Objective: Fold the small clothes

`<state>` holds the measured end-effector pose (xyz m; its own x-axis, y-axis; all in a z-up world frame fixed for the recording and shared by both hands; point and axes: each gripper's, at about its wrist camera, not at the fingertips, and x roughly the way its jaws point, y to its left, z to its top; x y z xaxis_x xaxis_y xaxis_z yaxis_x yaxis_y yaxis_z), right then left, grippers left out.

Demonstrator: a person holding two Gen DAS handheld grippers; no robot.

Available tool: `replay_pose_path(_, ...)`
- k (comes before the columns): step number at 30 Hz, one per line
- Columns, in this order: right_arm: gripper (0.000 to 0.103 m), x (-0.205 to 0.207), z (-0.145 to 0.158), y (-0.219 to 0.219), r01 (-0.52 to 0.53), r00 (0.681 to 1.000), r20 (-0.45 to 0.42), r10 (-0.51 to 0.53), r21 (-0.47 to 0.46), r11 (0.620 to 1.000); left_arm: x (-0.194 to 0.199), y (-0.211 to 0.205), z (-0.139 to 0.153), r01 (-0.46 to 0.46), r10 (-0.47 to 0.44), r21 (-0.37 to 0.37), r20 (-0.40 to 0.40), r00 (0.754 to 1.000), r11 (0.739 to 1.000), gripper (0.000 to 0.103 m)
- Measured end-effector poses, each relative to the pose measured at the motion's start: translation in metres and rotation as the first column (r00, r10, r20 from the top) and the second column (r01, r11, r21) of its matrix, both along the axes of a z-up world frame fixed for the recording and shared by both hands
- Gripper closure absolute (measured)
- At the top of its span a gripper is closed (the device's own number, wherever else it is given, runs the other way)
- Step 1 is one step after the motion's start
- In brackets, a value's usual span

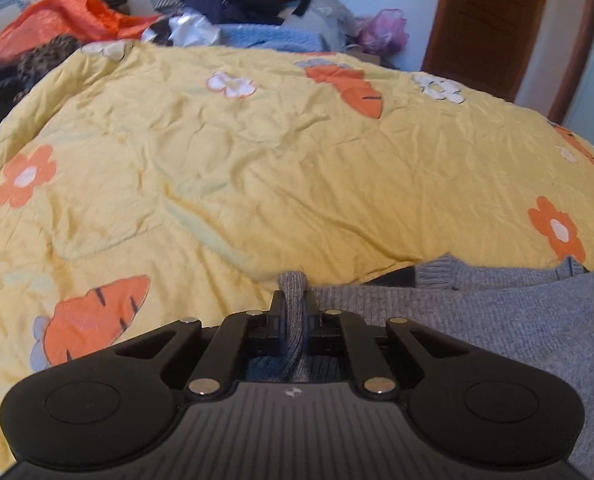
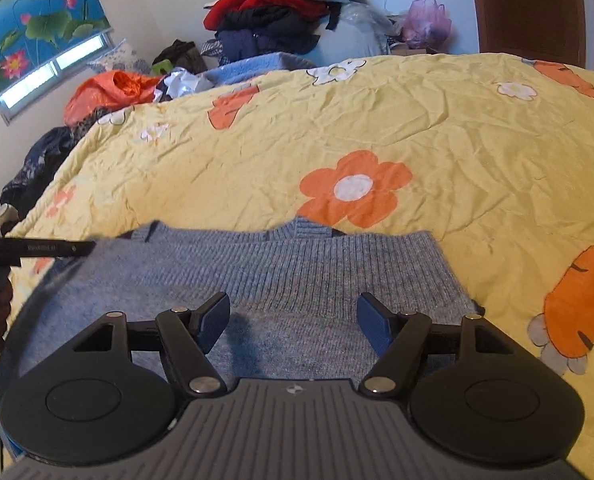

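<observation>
One garment is in play: a grey-blue ribbed knit sweater, laid flat at the near edge of a yellow quilted bedspread with orange flowers and carrots.

Left gripper: jaws are clamped on a bunched fold of the sweater's edge, seen pinched upright between the pads at 12 o'clock in the left wrist view. The rest of the knit is spread toward 3 o'clock from that grip.

Right gripper: jaws are spread wide, nothing held. It is hovering over the sweater body, blue pads either side of the ribbed band; contact with the fabric cannot be told. In the right wrist view the left tool's black finger is seen at 9 o'clock, at the sweater's left edge.

Key relation: the sweater's long axis is judged to run side to side, 9 to 3 o'clock, across the right gripper's line of sight. The left edge is already held; the free right edge lies at about 2 o'clock from the right gripper, so the right hand is the nearer one for it. A grab there is probably needed before a fold can be carried over.

Background: a pile of mixed dark and red clothes at 12 o'clock, untouched.
</observation>
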<state>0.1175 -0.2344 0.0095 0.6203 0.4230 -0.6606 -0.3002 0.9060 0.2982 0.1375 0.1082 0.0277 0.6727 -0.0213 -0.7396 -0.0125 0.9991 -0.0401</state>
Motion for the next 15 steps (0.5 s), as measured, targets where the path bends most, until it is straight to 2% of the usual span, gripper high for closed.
replay_pose_path(2,0.033,0.002,0.0,-0.001,-0.002,1.0,0.013,0.002,0.003,1.0,-0.003,-0.003,0.004,-0.01,0.007,0.073,0.039,0.999,0.997,0.097)
replay_pose_path(5,0.033,0.004,0.01,-0.005,0.038,0.997,0.071,-0.041,0.041,0.998,-0.008,0.012,0.006,-0.082,0.077,0.073,0.071,0.994,0.994,0.098)
replay_pose_path(7,0.033,0.003,0.019,-0.011,0.062,0.989,0.127,-0.074,0.097,0.993,-0.004,0.029,-0.002,-0.109,0.108,0.021,0.028,0.994,0.994,0.098)
replay_pose_path(8,0.033,0.005,0.02,-0.011,0.061,0.99,0.12,-0.075,0.12,0.991,-0.005,0.032,-0.006,-0.12,0.119,0.01,0.026,0.993,0.993,0.098)
replay_pose_path(9,0.033,0.01,0.017,-0.009,0.048,0.994,0.092,-0.059,0.119,0.992,-0.008,0.03,-0.006,-0.115,0.114,0.023,0.038,0.993,0.993,0.098)
replay_pose_path(12,0.032,0.021,-0.006,0.003,0.014,1.0,0.023,-0.015,0.034,0.999,-0.011,0.014,-0.004,-0.119,0.113,0.114,0.057,0.992,0.986,0.095)
replay_pose_path(13,0.033,0.017,-0.006,0.003,0.009,0.997,0.073,-0.011,0.022,1.0,-0.014,0.009,-0.001,-0.125,0.116,0.14,0.067,0.991,0.982,0.094)
replay_pose_path(15,0.032,0.014,0.0,0.005,0.032,0.998,0.055,-0.033,0.018,0.999,-0.028,-0.004,0.012,-0.15,0.13,0.182,0.117,0.985,0.972,0.094)
